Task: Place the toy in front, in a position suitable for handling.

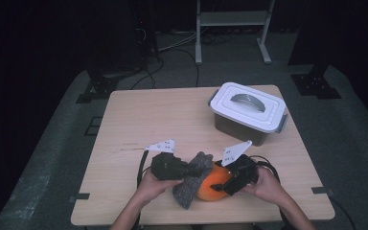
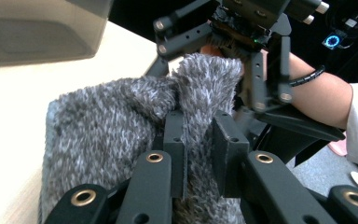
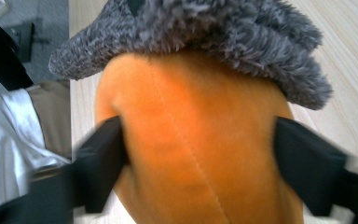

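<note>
The left tongs [image 2: 198, 154] are pinched tight on a fold of the fuzzy grey cloth [image 2: 116, 135], which drapes over the top of the orange plush ball [image 3: 186, 140]. The right tongs [image 3: 198, 163] are spread wide around the ball's sides, apparently touching it at most lightly. Both things sit at about six o'clock on the tabletop [image 1: 139, 120], with the lidded grey box [image 1: 247, 112] up at two o'clock. The step looks like covering or wrapping the ball; next, the cloth likely needs drawing further down over it while the right tongs steady the ball
</note>
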### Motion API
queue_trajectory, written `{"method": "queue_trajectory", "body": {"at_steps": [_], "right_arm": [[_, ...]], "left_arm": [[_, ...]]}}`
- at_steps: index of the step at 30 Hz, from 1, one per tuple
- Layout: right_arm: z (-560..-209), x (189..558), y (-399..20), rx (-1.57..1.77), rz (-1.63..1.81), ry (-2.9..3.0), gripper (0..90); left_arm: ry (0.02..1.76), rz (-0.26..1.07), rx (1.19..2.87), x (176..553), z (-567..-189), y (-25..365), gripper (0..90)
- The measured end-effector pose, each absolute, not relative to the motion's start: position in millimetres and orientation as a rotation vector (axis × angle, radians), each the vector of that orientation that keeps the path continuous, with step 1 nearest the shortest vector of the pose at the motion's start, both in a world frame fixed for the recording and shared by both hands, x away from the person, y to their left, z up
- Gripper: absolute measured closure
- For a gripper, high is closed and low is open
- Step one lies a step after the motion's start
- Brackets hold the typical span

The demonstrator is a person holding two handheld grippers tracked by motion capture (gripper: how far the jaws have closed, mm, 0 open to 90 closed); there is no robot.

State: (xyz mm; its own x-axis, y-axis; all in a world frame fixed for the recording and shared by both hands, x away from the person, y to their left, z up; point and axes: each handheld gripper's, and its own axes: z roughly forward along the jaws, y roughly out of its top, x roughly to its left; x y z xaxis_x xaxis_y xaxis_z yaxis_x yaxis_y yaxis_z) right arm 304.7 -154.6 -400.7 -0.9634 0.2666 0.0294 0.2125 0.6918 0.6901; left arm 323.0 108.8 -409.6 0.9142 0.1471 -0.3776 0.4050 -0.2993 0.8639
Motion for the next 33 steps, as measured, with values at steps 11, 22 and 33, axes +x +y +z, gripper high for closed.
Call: {"method": "queue_trajectory", "body": {"at_steps": [11, 22, 33], "right_arm": [[-397.9, 310.2, -150.6, 0.380, 1.463, 2.807, 48.1], [-411.5, 330.7, -171.4, 0.445, 1.442, 2.861, 39.3], [-403.8, 328.2, -185.8, 0.580, 1.318, 2.770, 30.4]], "left_arm": [[0.362, -0.252, 1.836, 322.1, -388.8, 128.8, 77.4], [0.441, -0.250, 1.872, 328.1, -405.4, 135.0, 77.6], [0.434, -0.278, 1.865, 328.1, -407.2, 124.9, 77.5]]}}
